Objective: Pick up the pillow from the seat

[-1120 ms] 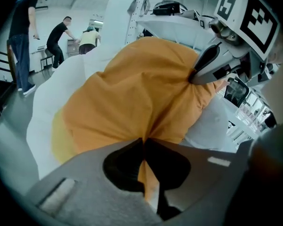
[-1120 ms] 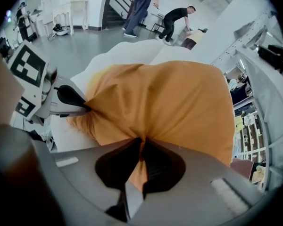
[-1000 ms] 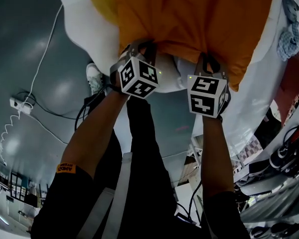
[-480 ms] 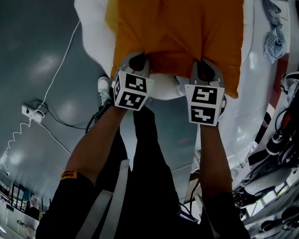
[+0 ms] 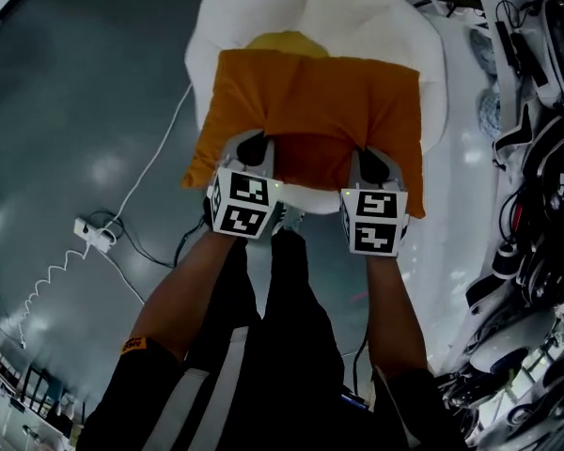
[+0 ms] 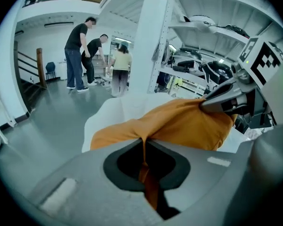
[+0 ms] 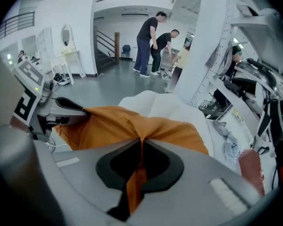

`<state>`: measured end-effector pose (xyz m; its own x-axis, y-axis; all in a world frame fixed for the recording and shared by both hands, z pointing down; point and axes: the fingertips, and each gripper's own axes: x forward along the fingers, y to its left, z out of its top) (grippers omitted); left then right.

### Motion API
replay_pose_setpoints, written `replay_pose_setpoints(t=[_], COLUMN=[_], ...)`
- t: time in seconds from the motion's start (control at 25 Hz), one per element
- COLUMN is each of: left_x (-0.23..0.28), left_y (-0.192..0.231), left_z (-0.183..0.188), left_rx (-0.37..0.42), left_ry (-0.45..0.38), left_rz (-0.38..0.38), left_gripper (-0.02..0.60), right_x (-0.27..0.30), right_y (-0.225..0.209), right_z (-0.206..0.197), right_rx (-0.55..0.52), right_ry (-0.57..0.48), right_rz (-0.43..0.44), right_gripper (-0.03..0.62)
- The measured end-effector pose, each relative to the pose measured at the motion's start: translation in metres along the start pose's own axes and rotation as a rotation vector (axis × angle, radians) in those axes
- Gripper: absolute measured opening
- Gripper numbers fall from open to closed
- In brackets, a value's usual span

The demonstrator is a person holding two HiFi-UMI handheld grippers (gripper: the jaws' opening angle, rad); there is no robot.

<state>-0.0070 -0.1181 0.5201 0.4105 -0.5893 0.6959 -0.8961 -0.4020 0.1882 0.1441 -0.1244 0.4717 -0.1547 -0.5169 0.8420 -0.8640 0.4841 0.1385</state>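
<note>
Now we hold the pillow (image 5: pixel 315 111) by its near edge, above the white seat (image 5: pixel 409 45) that lies at twelve o'clock from us. The left gripper (image 5: pixel 254 148) is clamped on orange cloth at seven o'clock of the pillow, and the right gripper (image 5: pixel 371 165) at five o'clock. Each gripper view shows a thin fold of fabric squeezed between closed jaws.

To lift well, we judge that both hands should rise together and level, so the pillow does not tip toward one side. Each grip has only a pinch of cover, so a smooth pull suits better than a jerk. The hands should also stay equally far apart, to spare the cloth any stretching.

From the head view we cannot tell whether the pillow's far edge touches the seat. A yellow thing (image 5: pixel 282 43) peeks out at twelve o'clock of the pillow, mostly covered; what it is we cannot say. The gripper bodies hide how deep the folds sit, and pillow and arms hide the seat's base.
</note>
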Motion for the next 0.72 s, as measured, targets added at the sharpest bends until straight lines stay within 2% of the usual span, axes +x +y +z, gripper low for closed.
replay_pose_setpoints(t=[0.24,0.44,0.72], left_x=[-0.069,-0.128,-0.202], left_y=[0.001,0.006,0.004], left_z=[0.043,0.088,0.131], left_rx=[0.053,0.108,0.145], left_ry=[-0.037,-0.098,-0.172], left_rz=[0.017,0.037,0.035], left_gripper=[0.003,0.003,0.003], right_x=[-0.062,-0.115,-0.186], right_y=[0.013,0.024,0.041], right_z=[0.029,0.065,0.098], right_rx=[0.057,0.092,0.126], right_ry=[-0.073,-0.161,-0.260], right_rz=[-0.010,-0.030,-0.069], right_gripper=[0.008,0.008,0.009])
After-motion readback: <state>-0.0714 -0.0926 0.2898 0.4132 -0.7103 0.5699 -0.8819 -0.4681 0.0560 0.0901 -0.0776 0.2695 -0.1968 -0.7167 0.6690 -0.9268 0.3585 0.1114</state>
